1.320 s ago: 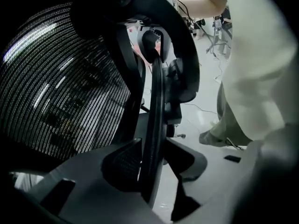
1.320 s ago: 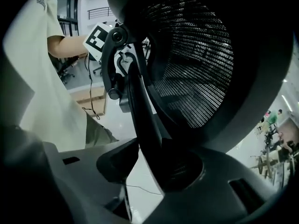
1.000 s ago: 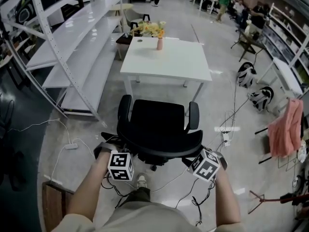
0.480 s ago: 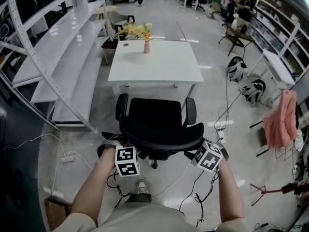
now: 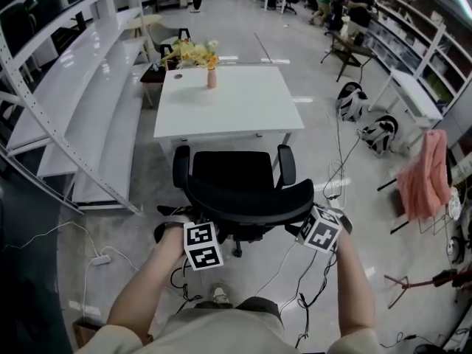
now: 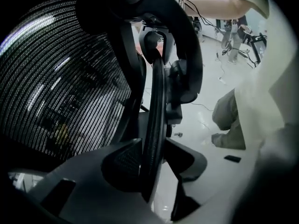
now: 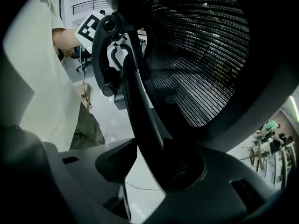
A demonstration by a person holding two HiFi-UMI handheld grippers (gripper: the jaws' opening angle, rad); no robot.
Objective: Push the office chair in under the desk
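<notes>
The black mesh office chair [image 5: 247, 196] faces the white desk [image 5: 228, 102], its seat front just short of the desk's near edge. My left gripper [image 5: 190, 221] holds the left side of the backrest. In the left gripper view the backrest rim [image 6: 153, 125] runs between the pads of the left gripper [image 6: 156, 167], which press on it. My right gripper [image 5: 310, 223] is at the backrest's right side. Its jaws have just been opening: the rim [image 7: 142, 111] lies between them in the right gripper [image 7: 140, 164], against the right pad, a light gap beside the left pad.
A pink vase [image 5: 212, 78] with yellow flowers stands at the desk's far left. White shelving [image 5: 66, 102] runs along the left. Cables [image 5: 295, 271] and a power strip [image 5: 99, 259] lie on the floor by my feet. Bags [image 5: 352, 102] and a pink cloth [image 5: 424, 183] are at right.
The chair has rolled toward the desk with both grippers on its backrest, and I have followed it. The gap between seat and desk has shrunk.
</notes>
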